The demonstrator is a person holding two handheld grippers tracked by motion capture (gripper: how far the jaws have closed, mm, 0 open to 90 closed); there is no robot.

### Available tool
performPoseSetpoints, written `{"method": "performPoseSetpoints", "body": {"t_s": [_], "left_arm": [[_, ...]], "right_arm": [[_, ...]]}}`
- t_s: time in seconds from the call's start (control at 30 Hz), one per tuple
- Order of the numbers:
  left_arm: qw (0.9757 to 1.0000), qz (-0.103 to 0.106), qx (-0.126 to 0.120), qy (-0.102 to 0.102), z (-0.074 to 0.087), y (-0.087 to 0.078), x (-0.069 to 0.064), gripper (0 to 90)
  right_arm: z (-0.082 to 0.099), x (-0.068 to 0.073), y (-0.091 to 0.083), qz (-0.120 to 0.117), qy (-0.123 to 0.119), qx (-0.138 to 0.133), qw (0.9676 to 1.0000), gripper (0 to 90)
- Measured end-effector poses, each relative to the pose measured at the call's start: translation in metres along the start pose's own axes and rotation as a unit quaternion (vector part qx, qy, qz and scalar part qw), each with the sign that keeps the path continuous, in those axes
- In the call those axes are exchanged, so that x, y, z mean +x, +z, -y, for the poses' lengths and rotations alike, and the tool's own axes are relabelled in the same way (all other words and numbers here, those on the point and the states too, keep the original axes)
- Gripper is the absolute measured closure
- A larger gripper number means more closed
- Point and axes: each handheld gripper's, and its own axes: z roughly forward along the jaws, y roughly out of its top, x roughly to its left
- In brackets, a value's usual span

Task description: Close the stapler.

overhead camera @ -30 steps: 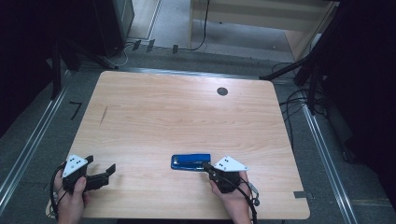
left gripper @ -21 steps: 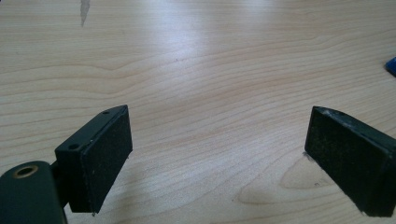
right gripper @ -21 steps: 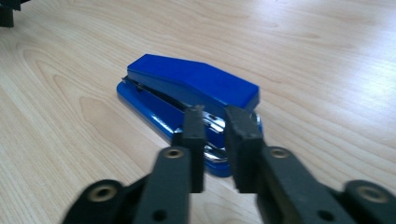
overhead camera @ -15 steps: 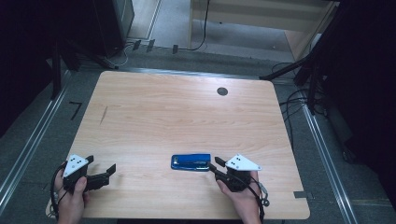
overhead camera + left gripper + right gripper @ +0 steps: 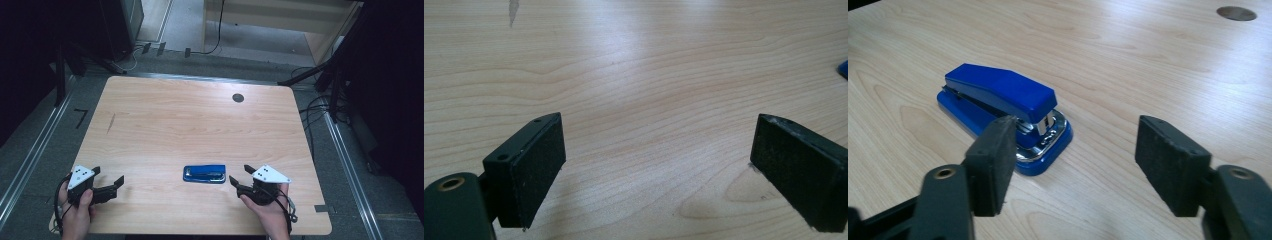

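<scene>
A blue stapler (image 5: 204, 174) with a chrome front lies flat on the wooden table (image 5: 200, 125), near the front edge. My right gripper (image 5: 240, 175) sits just to its right, a small gap away. Its jaws have just been opening and hold nothing. In the right gripper view the stapler (image 5: 1003, 97) lies ahead and left of the open right gripper (image 5: 1083, 160), partly behind the left pad. My left gripper (image 5: 107, 176) rests open at the front left corner. In the left gripper view the left gripper (image 5: 656, 165) has bare wood between its pads.
A dark round cable hole (image 5: 238, 98) marks the table's far right part, and it also appears as the cable hole (image 5: 1236, 13) in the right gripper view. Cables and dark furniture surround the table on the floor. A blue sliver of the stapler (image 5: 844, 69) shows at the right edge.
The right gripper has drawn back to the right from the stapler's near end, and its jaws have gone from shut to open. The stapler and the left gripper have stayed put.
</scene>
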Motion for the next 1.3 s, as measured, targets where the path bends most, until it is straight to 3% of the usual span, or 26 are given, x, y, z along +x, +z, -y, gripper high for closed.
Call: {"method": "performPoseSetpoints", "body": {"t_s": [0.3, 0.6, 1.3], "left_arm": [[1.0000, 0.001, 0.000, 0.000, 0.000, 0.000, 0.000, 7.9], [1.0000, 0.000, 0.000, 0.000, 0.000, 0.000, 0.000, 7.9], [1.0000, -0.002, 0.000, -0.001, 0.000, 0.000, 0.000, 7.9]], "right_arm": [[0.006, -0.015, -0.014, 0.043, 0.031, 0.007, 0.9986, 13.5], [0.014, -0.030, -0.028, 0.052, 0.043, 0.010, 0.9977, 0.3], [0.039, -0.066, -0.061, 0.081, 0.073, 0.014, 0.9939, 0.0]]}}
